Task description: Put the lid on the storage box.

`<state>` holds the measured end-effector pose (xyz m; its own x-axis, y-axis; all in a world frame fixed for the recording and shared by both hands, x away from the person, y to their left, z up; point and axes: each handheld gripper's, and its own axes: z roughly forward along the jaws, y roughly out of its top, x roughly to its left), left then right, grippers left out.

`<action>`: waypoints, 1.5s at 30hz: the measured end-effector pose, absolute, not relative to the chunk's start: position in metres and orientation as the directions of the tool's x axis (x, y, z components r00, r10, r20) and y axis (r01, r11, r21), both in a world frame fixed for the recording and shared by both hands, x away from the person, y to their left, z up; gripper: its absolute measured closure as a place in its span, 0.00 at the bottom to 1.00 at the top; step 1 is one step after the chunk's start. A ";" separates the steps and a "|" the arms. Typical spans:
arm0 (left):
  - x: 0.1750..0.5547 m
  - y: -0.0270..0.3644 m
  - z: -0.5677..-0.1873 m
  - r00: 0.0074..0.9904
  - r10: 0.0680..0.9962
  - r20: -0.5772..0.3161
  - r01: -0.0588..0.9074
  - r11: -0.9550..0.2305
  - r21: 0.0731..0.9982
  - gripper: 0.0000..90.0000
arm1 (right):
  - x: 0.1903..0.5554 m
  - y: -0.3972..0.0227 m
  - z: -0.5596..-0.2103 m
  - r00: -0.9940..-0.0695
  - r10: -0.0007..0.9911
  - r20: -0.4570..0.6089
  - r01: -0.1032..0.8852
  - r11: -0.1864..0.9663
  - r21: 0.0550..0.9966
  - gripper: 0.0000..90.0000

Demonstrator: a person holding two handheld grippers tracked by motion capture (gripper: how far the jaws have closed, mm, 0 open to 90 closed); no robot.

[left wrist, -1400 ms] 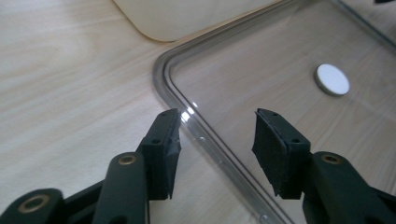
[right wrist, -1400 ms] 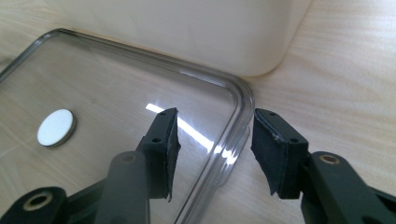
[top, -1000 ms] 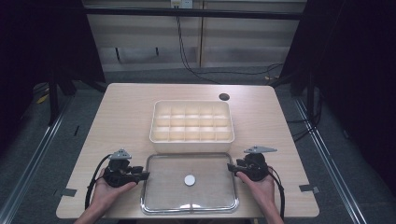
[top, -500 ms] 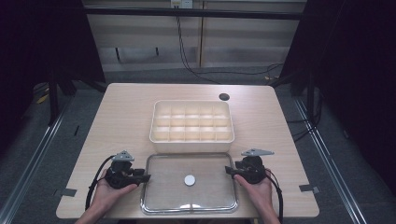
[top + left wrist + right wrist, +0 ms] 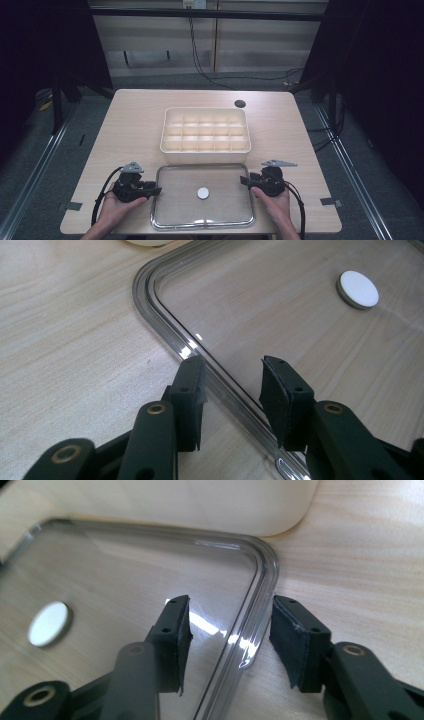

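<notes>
Two claws flank a clear lid [image 5: 202,216] that lies flat on the wooden surface [image 5: 135,110], just in front of a cream compartment box [image 5: 205,129]. At the lid's left edge, the left claw [image 5: 154,190] straddles the raised rim: in the left gripper view [image 5: 232,385] one pad sits outside the rim and the other over the clear panel, with a gap on each side, so it is released though its jaws have just been closing. At the right edge, the right claw [image 5: 243,180] straddles the rim near a rounded corner; in the right gripper view [image 5: 231,630] its pads also stand off the plastic, released, jaws likewise just closing. Mid-panel sits a small white round knob [image 5: 203,193]. Near the surface's far edge is a dark round hole [image 5: 240,104].
</notes>
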<state>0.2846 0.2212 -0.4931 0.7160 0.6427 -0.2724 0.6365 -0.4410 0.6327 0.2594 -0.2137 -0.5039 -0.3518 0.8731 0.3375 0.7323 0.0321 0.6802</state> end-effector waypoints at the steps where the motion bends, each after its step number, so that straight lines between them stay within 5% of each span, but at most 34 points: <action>1: 0.285 0.221 -0.493 0.716 0.644 -0.271 0.636 -0.441 0.633 0.68 | 0.260 -0.216 -0.504 -0.335 0.869 0.364 0.741 0.004 0.672 0.60; 10: 0.285 0.222 -0.493 0.713 0.641 -0.283 0.643 -0.438 0.629 0.69 | 0.260 -0.233 -0.509 -0.253 0.790 0.559 0.773 -0.182 0.607 0.66; 21: 0.284 0.224 -0.493 0.718 0.634 -0.287 0.642 -0.444 0.625 0.69 | 0.257 -0.239 -0.509 -0.228 0.728 0.646 0.786 -0.254 0.563 0.67; 36: 0.284 0.227 -0.494 0.699 0.640 -0.320 0.663 -0.411 0.626 0.70 | 0.252 -0.235 -0.510 -0.225 0.657 0.720 0.811 -0.283 0.512 0.70; 45: 0.285 0.230 -0.496 0.694 0.639 -0.333 0.666 -0.394 0.633 0.70 | 0.255 -0.237 -0.505 -0.335 0.611 0.717 0.806 -0.210 0.554 0.77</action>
<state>0.2852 0.2299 -0.4958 0.6939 0.6385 -0.3328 0.6662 -0.3939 0.6333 0.2554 -0.2369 -0.5047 -0.3346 0.6111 0.7174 0.8056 -0.2095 0.5542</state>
